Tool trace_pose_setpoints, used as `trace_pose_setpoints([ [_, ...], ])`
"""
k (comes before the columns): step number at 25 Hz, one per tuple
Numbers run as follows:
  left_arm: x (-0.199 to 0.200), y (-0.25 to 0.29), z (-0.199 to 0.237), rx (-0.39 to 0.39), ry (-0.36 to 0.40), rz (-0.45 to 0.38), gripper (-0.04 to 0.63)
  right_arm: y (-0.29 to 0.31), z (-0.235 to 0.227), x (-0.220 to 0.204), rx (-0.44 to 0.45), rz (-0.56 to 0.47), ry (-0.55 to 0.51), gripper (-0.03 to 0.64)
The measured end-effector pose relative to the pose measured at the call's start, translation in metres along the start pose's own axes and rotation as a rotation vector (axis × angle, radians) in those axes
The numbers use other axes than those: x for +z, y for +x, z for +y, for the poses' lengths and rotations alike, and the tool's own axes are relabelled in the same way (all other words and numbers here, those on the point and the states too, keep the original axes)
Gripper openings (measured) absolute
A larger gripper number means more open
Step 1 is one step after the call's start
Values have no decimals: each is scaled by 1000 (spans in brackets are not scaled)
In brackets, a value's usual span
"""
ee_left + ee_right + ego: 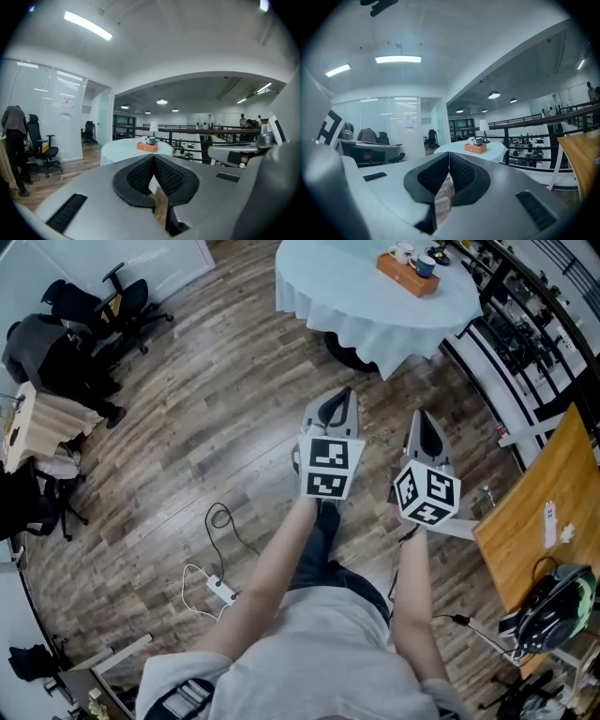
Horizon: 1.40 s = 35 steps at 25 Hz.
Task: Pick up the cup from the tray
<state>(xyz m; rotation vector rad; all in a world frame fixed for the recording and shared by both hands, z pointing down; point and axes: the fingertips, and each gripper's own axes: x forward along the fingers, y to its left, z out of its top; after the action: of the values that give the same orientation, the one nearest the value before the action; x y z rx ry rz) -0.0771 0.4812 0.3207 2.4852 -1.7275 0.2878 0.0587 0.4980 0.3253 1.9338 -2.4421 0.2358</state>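
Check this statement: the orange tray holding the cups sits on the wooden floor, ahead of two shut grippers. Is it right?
No. The orange tray holding the cups sits on the round white-clothed table, not the floor, ahead of the shut left gripper and right gripper. The head view shows it.

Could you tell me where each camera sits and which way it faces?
Head view: on the person's head, facing steeply down at the floor; forearms, left gripper and right gripper show.
Left gripper view: on that gripper, looking along its shut jaws toward the round table.
Right gripper view: likewise, its own shut jaws.
Shared: all show the tray with cups.
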Motion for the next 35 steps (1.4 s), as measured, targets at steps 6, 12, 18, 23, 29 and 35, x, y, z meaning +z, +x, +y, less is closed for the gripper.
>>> trace_pose_setpoints([
  [6,13,54,42,-18,-13,-1,8,68,4,8,-12,12,-5,8],
  [12,27,105,68,-43,9,-8,8,122,-2,16,-48,15,-6,9],
  [18,24,145,73,-75,-3,10,8,152,-17,12,-78,29,7,8],
  [23,25,175,77,-81,-15,21,8,182,-31,13,-84,41,8,9],
  [29,30,228,90,-60,-13,22,8,239,-52,15,-58,39,5,9],
  [35,44,300,101,-42,-19,22,8,308,-84,25,-30,41,9,8],
])
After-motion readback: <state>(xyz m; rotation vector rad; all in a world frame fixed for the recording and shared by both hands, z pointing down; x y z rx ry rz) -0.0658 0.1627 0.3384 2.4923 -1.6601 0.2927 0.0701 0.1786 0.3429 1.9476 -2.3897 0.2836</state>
